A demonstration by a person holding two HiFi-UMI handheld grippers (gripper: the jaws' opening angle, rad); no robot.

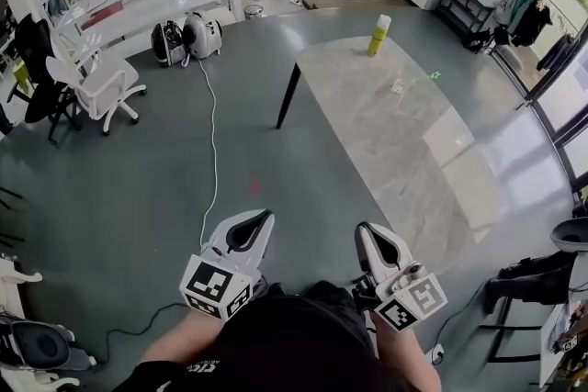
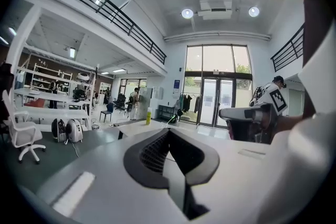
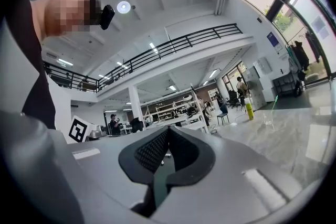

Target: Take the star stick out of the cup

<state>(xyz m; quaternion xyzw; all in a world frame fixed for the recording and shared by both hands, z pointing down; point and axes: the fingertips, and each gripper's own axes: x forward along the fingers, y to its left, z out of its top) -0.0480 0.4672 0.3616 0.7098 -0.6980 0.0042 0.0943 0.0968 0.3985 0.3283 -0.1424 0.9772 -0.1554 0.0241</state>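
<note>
A small clear cup (image 1: 397,86) stands on the far part of the long marble table (image 1: 395,151), and a green star stick (image 1: 435,75) shows just beside it. In the right gripper view the cup (image 3: 268,118) holds the thin green stick (image 3: 274,103), far ahead. My left gripper (image 1: 260,218) and right gripper (image 1: 366,229) are held close to the body over the floor, well short of the table. Both have their jaws shut with nothing between them, as seen on the left gripper (image 2: 169,132) and the right gripper (image 3: 168,129).
A yellow bottle (image 1: 378,35) stands at the table's far end. A white office chair (image 1: 96,87) and two round machines (image 1: 188,39) sit at the left, with a cable (image 1: 213,142) across the floor. A black stool (image 1: 537,275) stands at the right.
</note>
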